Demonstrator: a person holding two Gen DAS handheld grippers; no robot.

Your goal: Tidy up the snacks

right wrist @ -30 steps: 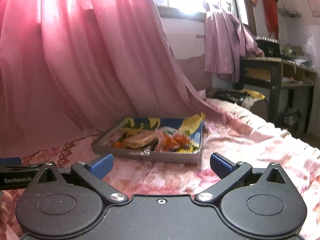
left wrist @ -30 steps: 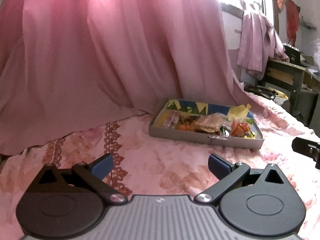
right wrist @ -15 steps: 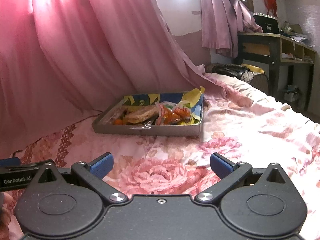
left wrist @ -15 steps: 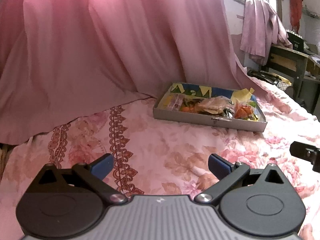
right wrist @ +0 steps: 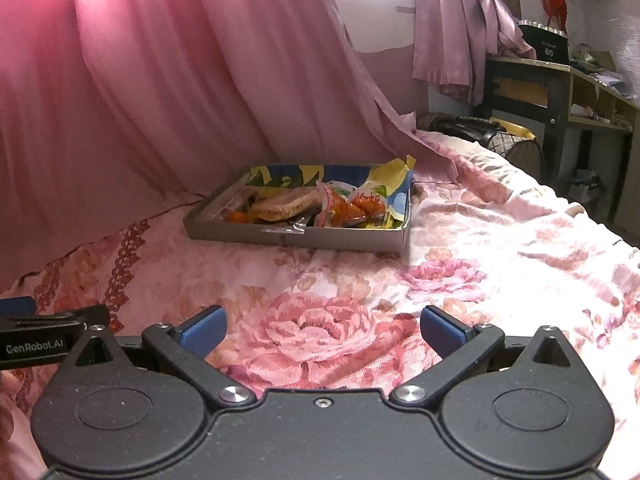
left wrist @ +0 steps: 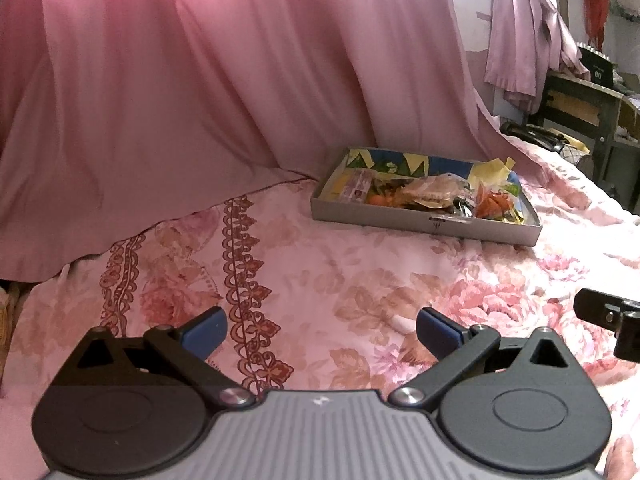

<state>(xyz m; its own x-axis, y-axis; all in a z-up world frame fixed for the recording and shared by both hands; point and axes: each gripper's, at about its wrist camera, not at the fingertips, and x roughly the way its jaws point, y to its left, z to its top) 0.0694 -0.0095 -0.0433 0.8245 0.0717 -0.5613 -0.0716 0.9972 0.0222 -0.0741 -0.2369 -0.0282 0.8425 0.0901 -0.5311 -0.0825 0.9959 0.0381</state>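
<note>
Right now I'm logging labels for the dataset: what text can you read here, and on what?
"GenRobot.AI": white print on the left tool, seen from the right wrist.
"80" or "60", blurred: black box on the desk.
Snack packets in the tray: print too small to read.

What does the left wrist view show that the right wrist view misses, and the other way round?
Only the left wrist view shows the lace-patterned band on the bedspread in full and the right claw's tip at its edge. Only the right wrist view shows the desk's lower shelves and the left claw's labelled side. Both share the snack box, the pink curtain and each camera's own claw, left claw and right claw, spread wide and empty.
</note>
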